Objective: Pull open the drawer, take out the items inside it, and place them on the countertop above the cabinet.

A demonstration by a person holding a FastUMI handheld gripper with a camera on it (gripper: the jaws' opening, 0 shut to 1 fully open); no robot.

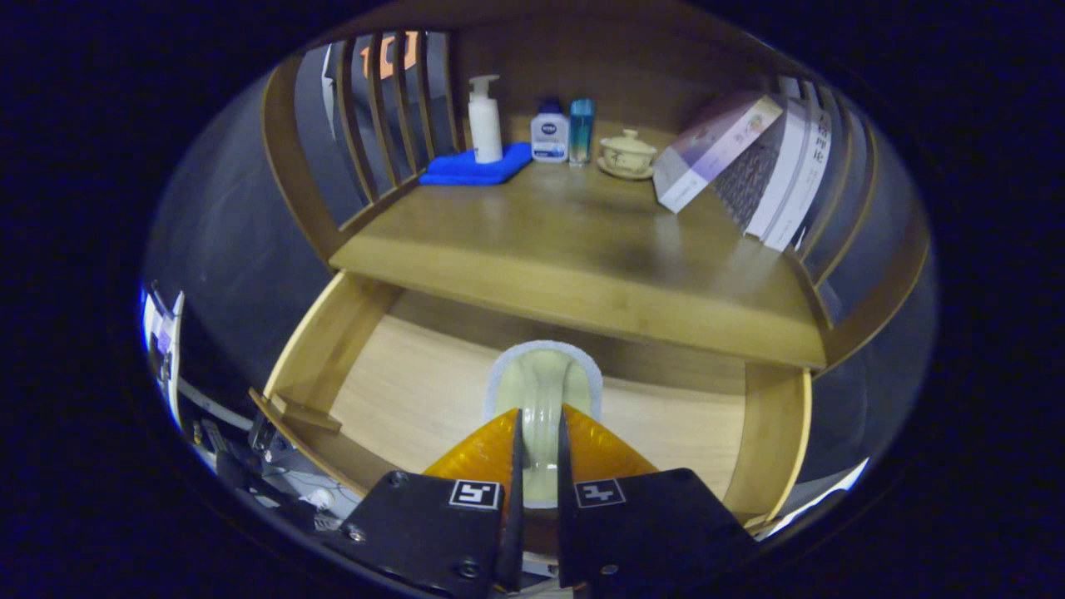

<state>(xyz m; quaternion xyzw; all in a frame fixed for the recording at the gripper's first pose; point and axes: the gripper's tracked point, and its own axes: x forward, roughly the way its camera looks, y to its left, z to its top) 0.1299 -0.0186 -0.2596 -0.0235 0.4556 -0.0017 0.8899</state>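
Wooden cabinet's table [582, 241] up top carries leaning books [749, 162] on the right, then a blue cloth [474, 170] with a white pump bottle [484, 121] standing on it, a small white bottle [549, 133], a teal bottle [581, 129] and a lidded cup [626, 154] along the back. Below it the drawer [399, 391] sits pulled open. Gripper [538, 441] is nearly closed, both fingers pinching a pale scrub brush [541, 387] that's over the drawer floor.

The books [799, 166] carry printed characters on their spines, probably too small to read. The gripper [539, 413], closed on a pale item [542, 374], bears 2 square coded markers [474, 493].
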